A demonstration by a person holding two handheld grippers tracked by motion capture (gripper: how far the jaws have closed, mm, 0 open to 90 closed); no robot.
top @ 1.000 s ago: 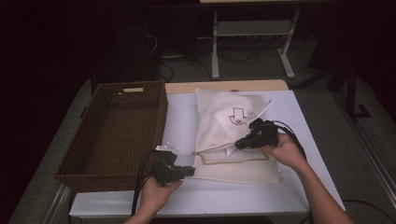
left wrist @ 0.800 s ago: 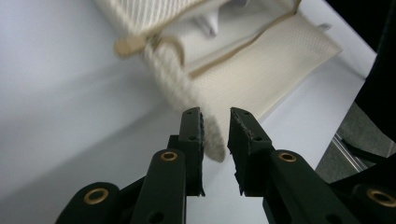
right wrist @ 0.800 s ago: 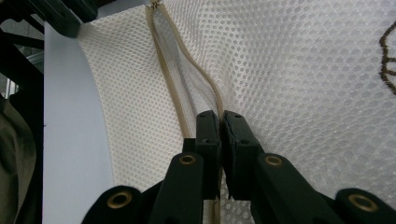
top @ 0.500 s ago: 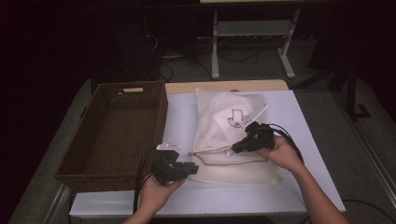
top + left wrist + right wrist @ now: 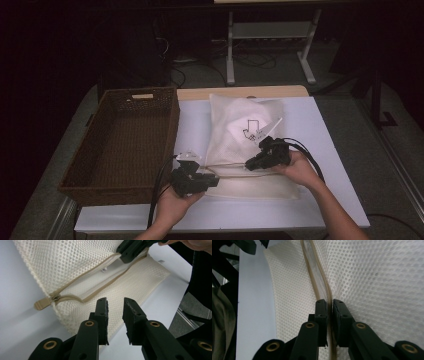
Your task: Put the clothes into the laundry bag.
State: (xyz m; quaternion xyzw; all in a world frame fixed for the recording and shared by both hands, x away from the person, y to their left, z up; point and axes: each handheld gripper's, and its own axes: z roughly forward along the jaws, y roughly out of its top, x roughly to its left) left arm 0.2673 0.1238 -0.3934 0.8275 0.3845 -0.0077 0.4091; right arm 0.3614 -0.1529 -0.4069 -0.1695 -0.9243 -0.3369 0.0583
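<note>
1. On the white table point(image 5: 325, 145), as the high view shows it, the right gripper point(image 5: 251, 164) rests over the cream mesh laundry bag point(image 5: 235, 125), which lies flat just ahead of and beneath both claws. The left gripper point(image 5: 212, 179) sits near the bag's near-left corner, its tips aimed toward the right gripper. A brown wicker basket point(image 5: 125, 140) stands to the outer side of the left gripper, apart from the bag. A white item with a dark printed mark point(image 5: 252, 129) lies on the bag just beyond the right gripper; what it is cannot be told.

2. Left gripper view: the left gripper point(image 5: 115, 307) has its jaws parted by a narrow gap and nothing between them. The mesh laundry bag point(image 5: 75, 265) lies directly under and ahead of the tips. The zipper pull point(image 5: 43, 302) lies left of the tips, at the closed end of the tan zipper point(image 5: 100, 287), whose tracks run apart farther off. The right gripper point(image 5: 133, 250) is at the far end, on the zipper.

3. Right gripper view: the right gripper point(image 5: 330, 302) has its jaws pressed together on the zipper point(image 5: 317, 277) edge, which runs straight ahead from the tips. Mesh point(image 5: 374, 277) spreads on both sides of the jaws.
</note>
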